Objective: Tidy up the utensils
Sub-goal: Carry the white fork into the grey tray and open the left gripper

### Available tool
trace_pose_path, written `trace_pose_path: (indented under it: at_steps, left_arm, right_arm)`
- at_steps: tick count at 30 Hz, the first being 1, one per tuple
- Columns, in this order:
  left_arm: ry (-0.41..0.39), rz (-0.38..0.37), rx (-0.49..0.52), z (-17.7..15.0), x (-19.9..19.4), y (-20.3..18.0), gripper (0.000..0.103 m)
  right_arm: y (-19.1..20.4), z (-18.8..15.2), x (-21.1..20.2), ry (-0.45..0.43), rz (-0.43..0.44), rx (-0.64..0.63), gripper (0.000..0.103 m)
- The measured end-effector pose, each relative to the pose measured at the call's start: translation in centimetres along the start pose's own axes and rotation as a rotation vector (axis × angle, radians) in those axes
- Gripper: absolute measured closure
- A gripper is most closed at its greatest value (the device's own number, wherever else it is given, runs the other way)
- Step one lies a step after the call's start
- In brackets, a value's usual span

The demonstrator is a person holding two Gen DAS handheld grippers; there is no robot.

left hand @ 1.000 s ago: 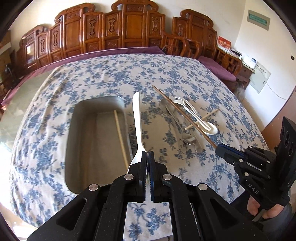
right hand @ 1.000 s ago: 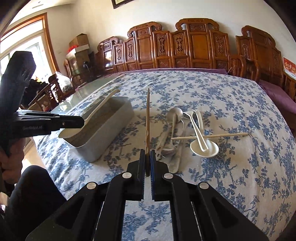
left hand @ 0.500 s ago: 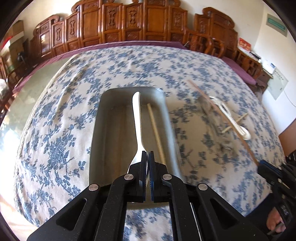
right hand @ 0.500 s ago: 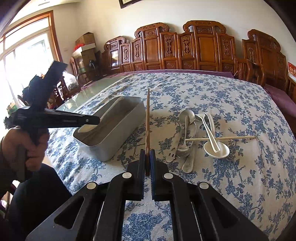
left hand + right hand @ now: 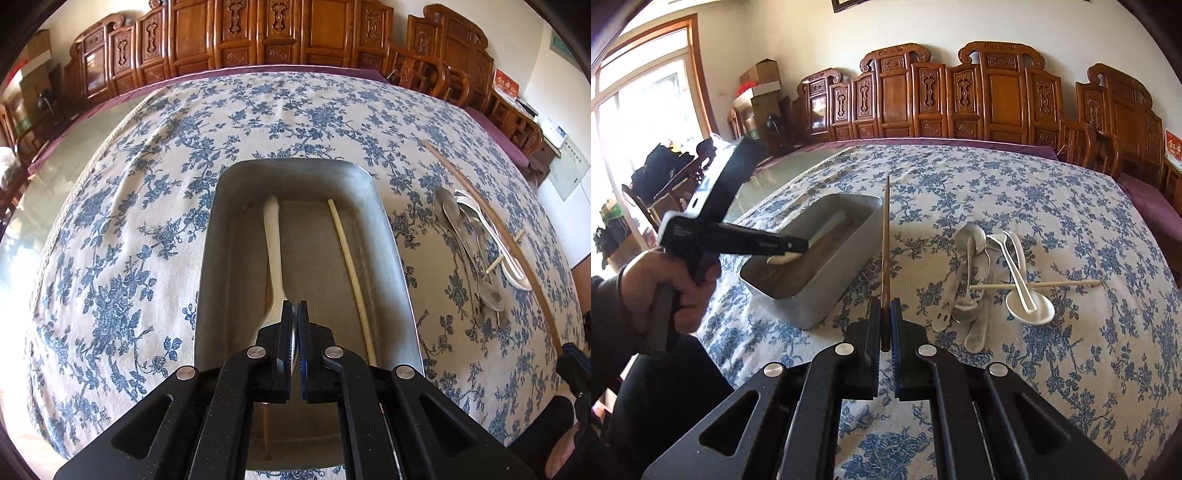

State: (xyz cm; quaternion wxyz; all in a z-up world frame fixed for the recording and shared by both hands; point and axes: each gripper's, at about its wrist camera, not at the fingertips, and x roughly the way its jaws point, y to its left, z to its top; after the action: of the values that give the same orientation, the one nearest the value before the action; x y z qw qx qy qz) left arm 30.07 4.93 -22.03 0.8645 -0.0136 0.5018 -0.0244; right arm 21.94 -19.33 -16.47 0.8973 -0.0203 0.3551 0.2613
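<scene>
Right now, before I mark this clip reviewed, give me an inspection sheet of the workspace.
Surface: table under a blue floral tablecloth; bare glossy strip at its left edge.
Job's things: metal tray holding a pale chopstick; white spoon over the tray; brown chopstick.
Clutter: pile of metal spoons, another white spoon and a pale chopstick beside the tray.
Grippers: left gripper shut on the white spoon's bowl; right gripper shut on the brown chopstick.
Cables: nothing seen.
Surroundings: carved wooden chairs, cardboard boxes, window at left.
</scene>
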Motion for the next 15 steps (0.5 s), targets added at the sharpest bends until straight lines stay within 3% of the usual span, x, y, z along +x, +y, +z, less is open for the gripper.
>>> trace_pose_path:
  at_steps: [7,15]
  left_arm:
    - [-0.043,-0.018,0.003,-0.3,-2.5,0.8,0.093]
    - [-0.108,-0.012,0.025,-0.4,-6.7,2.1,0.092]
  right_arm:
    - [1.9,1.2,0.2,0.000,-0.003,-0.019,0.097]
    - [4.0,2.2,0.9,0.017,-0.016,-0.037,0.097]
